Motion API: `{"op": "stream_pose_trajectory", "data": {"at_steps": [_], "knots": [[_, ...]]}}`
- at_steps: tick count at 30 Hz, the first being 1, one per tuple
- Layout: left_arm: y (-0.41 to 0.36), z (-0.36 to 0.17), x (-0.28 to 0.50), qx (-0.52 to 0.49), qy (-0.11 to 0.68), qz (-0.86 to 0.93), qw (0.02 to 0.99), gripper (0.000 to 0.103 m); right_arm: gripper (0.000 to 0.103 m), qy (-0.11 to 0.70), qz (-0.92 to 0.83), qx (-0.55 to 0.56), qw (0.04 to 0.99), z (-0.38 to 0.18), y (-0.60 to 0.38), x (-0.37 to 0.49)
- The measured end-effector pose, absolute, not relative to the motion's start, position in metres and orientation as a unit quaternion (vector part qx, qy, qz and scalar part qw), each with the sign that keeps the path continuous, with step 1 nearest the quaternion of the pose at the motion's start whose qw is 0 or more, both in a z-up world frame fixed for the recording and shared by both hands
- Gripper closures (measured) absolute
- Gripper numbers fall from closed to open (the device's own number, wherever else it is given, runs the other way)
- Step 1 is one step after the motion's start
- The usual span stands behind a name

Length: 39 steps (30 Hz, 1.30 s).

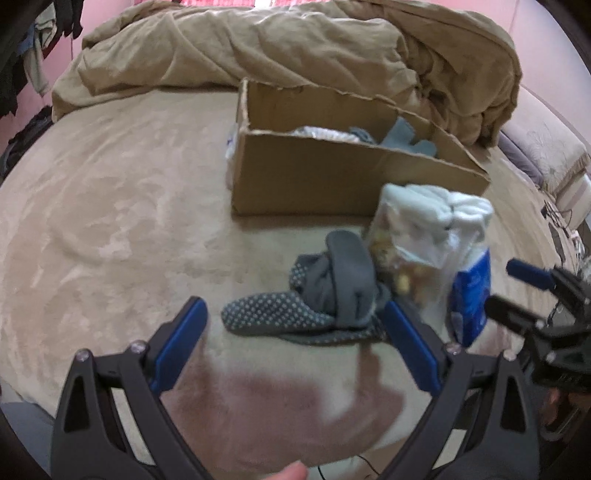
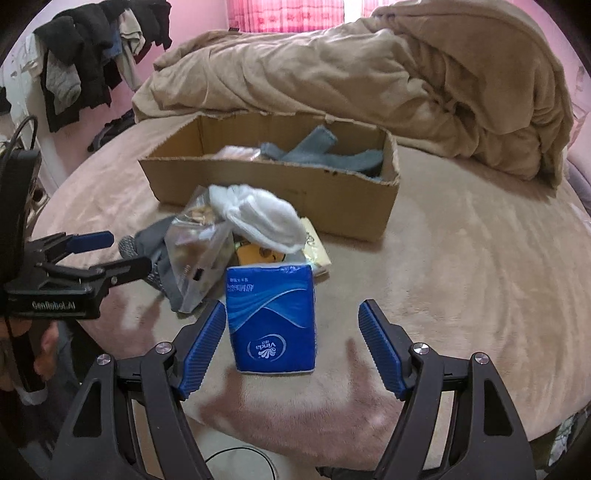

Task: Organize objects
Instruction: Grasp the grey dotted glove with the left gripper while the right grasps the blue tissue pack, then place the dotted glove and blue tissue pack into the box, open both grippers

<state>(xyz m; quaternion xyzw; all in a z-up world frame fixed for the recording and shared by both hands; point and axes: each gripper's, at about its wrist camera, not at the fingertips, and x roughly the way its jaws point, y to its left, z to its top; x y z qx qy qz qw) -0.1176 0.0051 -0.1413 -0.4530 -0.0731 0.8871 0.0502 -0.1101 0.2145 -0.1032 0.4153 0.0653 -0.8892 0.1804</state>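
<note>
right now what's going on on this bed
A person with a gripper in each hand is sorting a small pile into a cardboard box. The right gripper is open around a blue tissue pack, not yet closed on it. The left gripper is open just short of the grey dotted socks. A white towel and a clear bag wait in the pile; grey socks already lie in the box.

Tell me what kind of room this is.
Most likely a bedroom: a round bed with a crumpled tan duvet, clothes hanging by the pink wall, and pink curtains behind.
</note>
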Motion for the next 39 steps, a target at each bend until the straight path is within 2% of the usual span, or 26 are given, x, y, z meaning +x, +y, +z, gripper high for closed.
{"op": "stream_pose_trajectory", "data": {"at_steps": [7, 9, 11, 12, 13, 14, 17, 20, 26, 29, 39], "knots": [[0.009, -0.156, -0.128, -0.46, -0.082, 0.881, 0.071, 0.007, 0.026, 0.071, -0.881, 0.431, 0.183, -0.125, 0.207, -0.122], [0.01, -0.155, -0.128, -0.458, -0.08, 0.882, 0.077, 0.015, 0.026, 0.072, -0.879, 0.432, 0.186, -0.127, 0.206, -0.123], [0.013, -0.152, -0.126, -0.455, -0.081, 0.883, 0.086, 0.03, 0.026, 0.073, -0.879, 0.433, 0.188, -0.13, 0.204, -0.123], [0.014, -0.151, -0.125, -0.454, -0.081, 0.883, 0.091, 0.033, 0.027, 0.07, -0.878, 0.433, 0.19, -0.13, 0.203, -0.123], [0.016, -0.149, -0.124, -0.454, -0.079, 0.883, 0.095, 0.039, 0.033, 0.068, -0.878, 0.433, 0.191, -0.131, 0.202, -0.123], [0.018, -0.148, -0.122, -0.453, -0.078, 0.883, 0.097, 0.045, 0.045, 0.066, -0.877, 0.435, 0.195, -0.131, 0.201, -0.123], [0.021, -0.145, -0.118, -0.451, -0.08, 0.883, 0.101, 0.054, 0.064, 0.071, -0.874, 0.434, 0.208, -0.131, 0.196, -0.119], [0.022, -0.141, -0.112, -0.446, -0.083, 0.885, 0.106, 0.061, 0.07, 0.078, -0.873, 0.432, 0.212, -0.129, 0.192, -0.115], [0.019, -0.131, -0.1, -0.432, -0.09, 0.891, 0.109, 0.069, 0.084, 0.053, -0.873, 0.433, 0.218, -0.122, 0.202, -0.11], [0.015, -0.127, -0.097, -0.43, -0.099, 0.891, 0.106, 0.071, 0.088, 0.044, -0.875, 0.43, 0.219, -0.117, 0.206, -0.107], [0.003, -0.079, -0.078, -0.397, -0.108, 0.906, 0.098, 0.071, 0.09, 0.009, -0.891, 0.404, 0.208, -0.079, 0.229, -0.096]]}}
